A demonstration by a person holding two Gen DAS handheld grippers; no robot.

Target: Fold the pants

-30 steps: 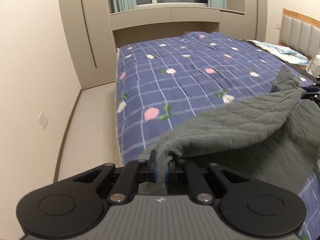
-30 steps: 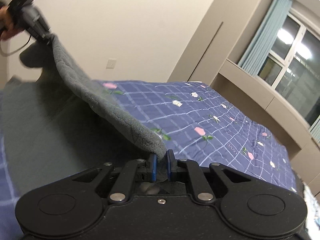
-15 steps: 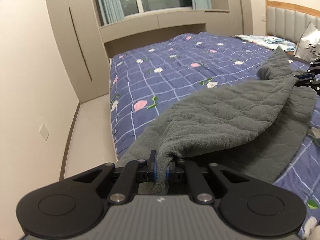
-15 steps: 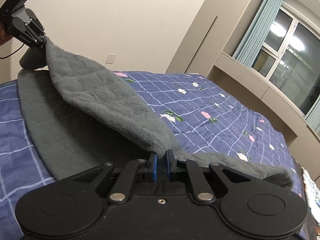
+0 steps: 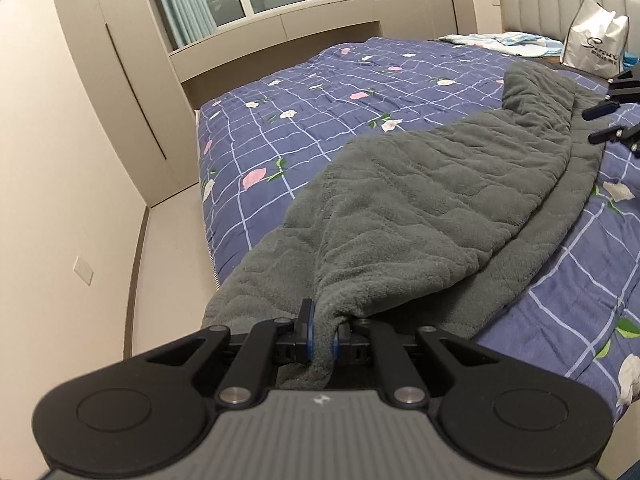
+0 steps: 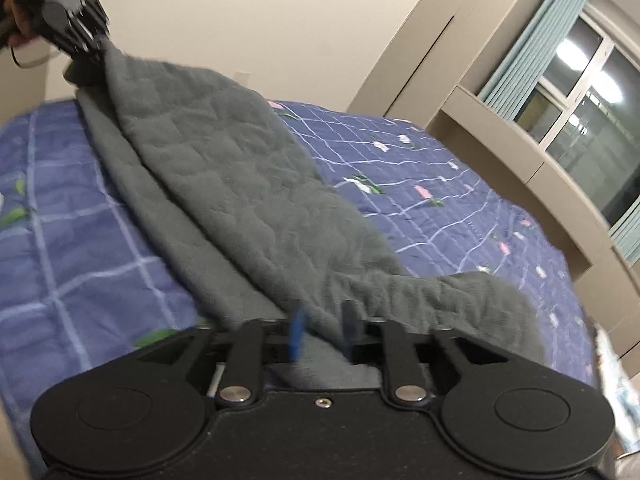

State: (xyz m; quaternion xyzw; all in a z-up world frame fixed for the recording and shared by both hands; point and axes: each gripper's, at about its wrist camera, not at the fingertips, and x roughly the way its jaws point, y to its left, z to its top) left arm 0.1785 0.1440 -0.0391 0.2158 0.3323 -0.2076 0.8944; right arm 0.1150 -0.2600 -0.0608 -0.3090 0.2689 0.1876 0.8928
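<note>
- Thick grey fleece pants, quilted in stitched panels, matt and fuzzy
- Bed cover of smooth woven cloth, printed with a pale grid and flowers
- Left gripper in matt black plastic, with bright metal pivot pins and glossy blue pads
- Right gripper likewise matt black plastic, finely speckled on the body
- Glossy white paper or plastic bag
- Padded grey headboard with a wood trim

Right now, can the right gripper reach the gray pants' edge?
Probably yes: the right gripper is open, with the gray pants lying right at its spread jaws and nothing between. The left gripper clamps the other end.
</note>
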